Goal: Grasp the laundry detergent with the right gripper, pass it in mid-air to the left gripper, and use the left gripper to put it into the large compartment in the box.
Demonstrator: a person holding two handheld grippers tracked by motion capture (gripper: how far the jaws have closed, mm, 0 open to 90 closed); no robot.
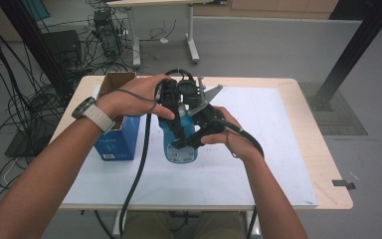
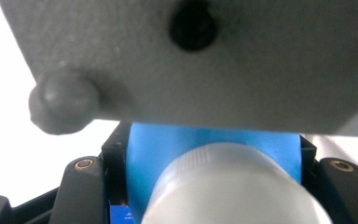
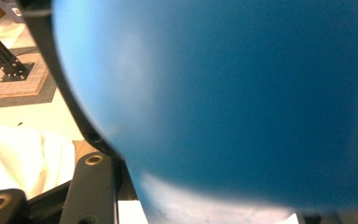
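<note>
Your left gripper (image 1: pixel 178 130) and right gripper (image 1: pixel 191 142) both clamp the blue bottle (image 1: pixel 179 149); you're probably steadying it upright beside the box (image 1: pixel 114 139).

blue bottle (image 1: pixel 181 144) | look: blue body, grey-white ribbed cap (image 2: pixel 233 186), printed label low on its front | pose: upright | place: on the white mat, mid-table, just beside a blue carton

You have one blue bottle (image 1: pixel 180 144) standing at the middle of the white mat (image 1: pixel 258 164), one open blue carton (image 1: pixel 115 139) just left of that bottle, and two grippers, the left gripper (image 1: pixel 175 130) and right gripper (image 1: pixel 191 142), both at the bottle.
</note>
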